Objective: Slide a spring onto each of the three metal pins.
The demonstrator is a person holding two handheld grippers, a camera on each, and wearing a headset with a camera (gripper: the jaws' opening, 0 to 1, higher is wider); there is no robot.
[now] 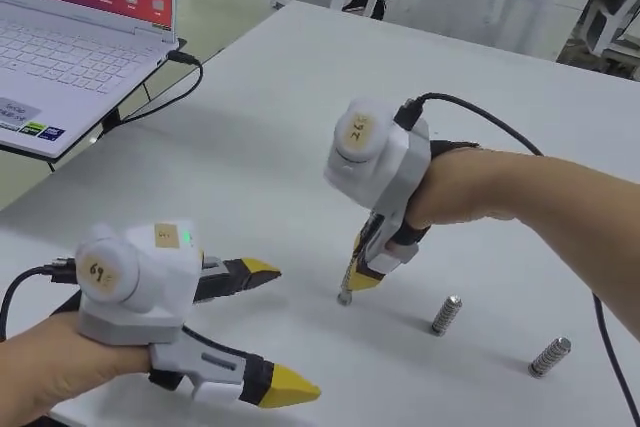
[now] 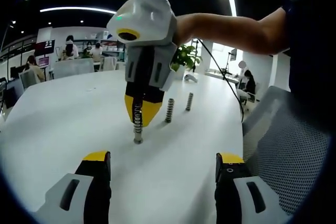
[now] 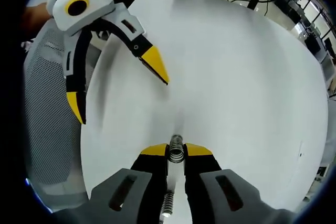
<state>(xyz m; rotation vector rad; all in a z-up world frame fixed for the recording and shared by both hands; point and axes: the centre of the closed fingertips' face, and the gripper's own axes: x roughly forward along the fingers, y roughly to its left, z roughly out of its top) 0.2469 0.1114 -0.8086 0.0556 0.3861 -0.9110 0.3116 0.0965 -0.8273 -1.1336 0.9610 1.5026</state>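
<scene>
My right gripper (image 1: pixel 362 275) points down at the table and is shut on a spring (image 3: pixel 176 149), which it holds over a metal pin (image 2: pixel 138 139) standing on the white table. The spring (image 2: pixel 137 116) sits partly down the pin. Two more pins carry springs: one (image 1: pixel 446 315) just right of the gripper and another (image 1: pixel 550 357) farther right. They show behind the held spring as a near pin (image 2: pixel 169 110) and a far pin (image 2: pixel 189 102). My left gripper (image 1: pixel 268 327) rests low at the left, open with nothing between its yellow-tipped fingers (image 2: pixel 97 157).
An open laptop (image 1: pixel 70 37) with a black cable (image 1: pixel 170 97) sits at the table's far left corner. Chairs and desks stand beyond the table's far edge. A mesh chair (image 2: pixel 294 145) is beside the table.
</scene>
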